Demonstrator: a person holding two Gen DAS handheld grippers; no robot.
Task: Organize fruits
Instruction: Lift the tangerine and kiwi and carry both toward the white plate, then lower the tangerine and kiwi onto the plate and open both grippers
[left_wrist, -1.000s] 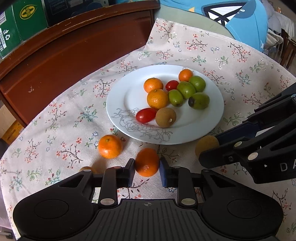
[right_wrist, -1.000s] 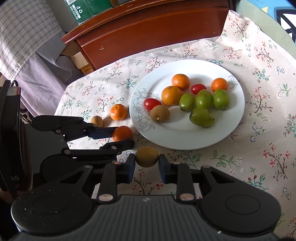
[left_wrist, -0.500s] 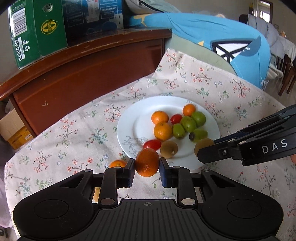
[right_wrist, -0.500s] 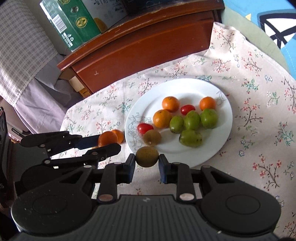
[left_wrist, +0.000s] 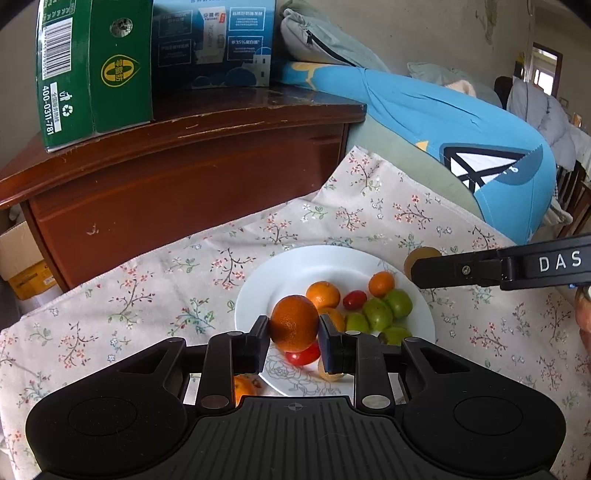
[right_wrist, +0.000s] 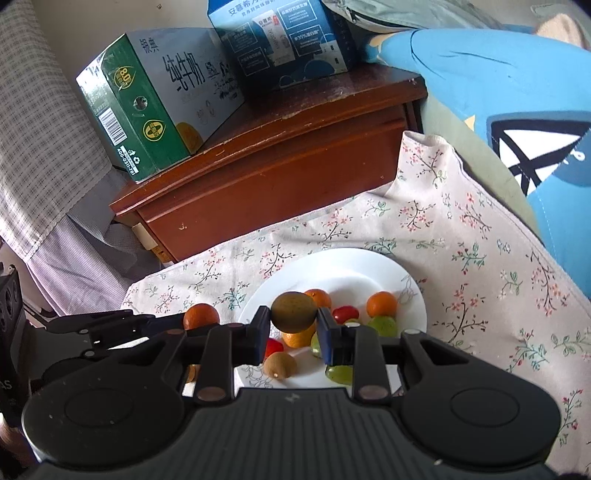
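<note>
The left gripper (left_wrist: 294, 338) is seen pinching a small orange (left_wrist: 294, 322), its two pads pressed against the fruit's left and right sides. The orange is held up off the cloth, in front of the near edge of the white plate (left_wrist: 280, 273). On that plate, oranges, green fruits (left_wrist: 377, 314) and a cherry tomato (left_wrist: 354, 299) are gathered to the right of the held orange. Another tomato (left_wrist: 303, 356) is glimpsed just below it.

The right gripper (right_wrist: 294, 332) is clamped on a brown, kiwi-like fruit (right_wrist: 294, 311), gripped likewise from both sides and raised in front of the plate's near-left part. In the left view, that fruit is shown at the plate's far right edge, at the tip of the black finger.

One more orange (left_wrist: 245, 387) is spotted on the floral tablecloth (left_wrist: 147, 295), near-left of the plate, half hidden behind the left gripper's frame. A small tan shape beside it may be another fruit, though it is too hidden to be sure.
</note>
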